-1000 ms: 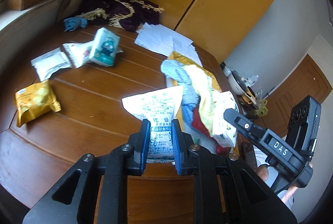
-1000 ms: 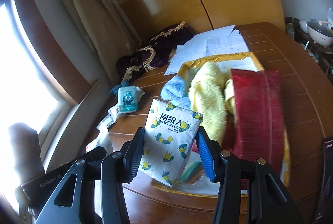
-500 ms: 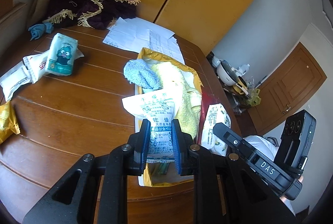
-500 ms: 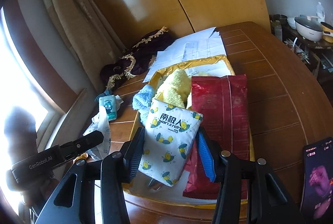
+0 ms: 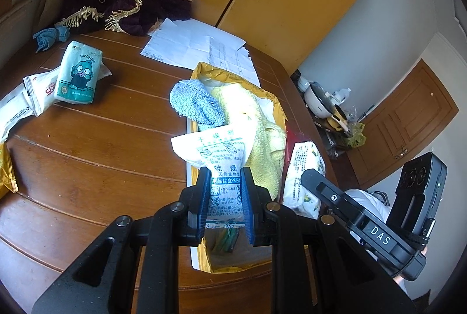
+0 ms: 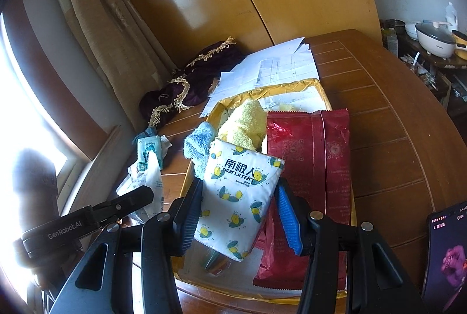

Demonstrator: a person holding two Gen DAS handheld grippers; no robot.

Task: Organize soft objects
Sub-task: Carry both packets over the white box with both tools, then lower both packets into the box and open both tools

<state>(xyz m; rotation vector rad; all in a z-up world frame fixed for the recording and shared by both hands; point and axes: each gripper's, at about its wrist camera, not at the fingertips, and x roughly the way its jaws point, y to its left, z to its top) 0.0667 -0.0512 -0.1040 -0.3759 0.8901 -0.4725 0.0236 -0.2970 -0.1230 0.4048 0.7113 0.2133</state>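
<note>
Here each hand-held gripper clamps one pack: left [image 5: 224, 198] a white sachet [image 5: 217, 165], right [image 6: 239, 214] a tissue pack [image 6: 238, 197].

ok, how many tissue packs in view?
2. The lemon-print tissue pack is held in the right gripper over the yellow tray; the teal cartoon tissue pack lies on the table. Others may be hidden.

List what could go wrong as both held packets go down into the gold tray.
1. The tray already holds the yellow towel, blue cloth and red bag, so the lemon-print tissue pack may slide off the pile.
2. The left gripper pinches the white desiccant packet by its lower end only; it could droop or slip.
3. The right gripper works close beside it, so they may collide.
</note>
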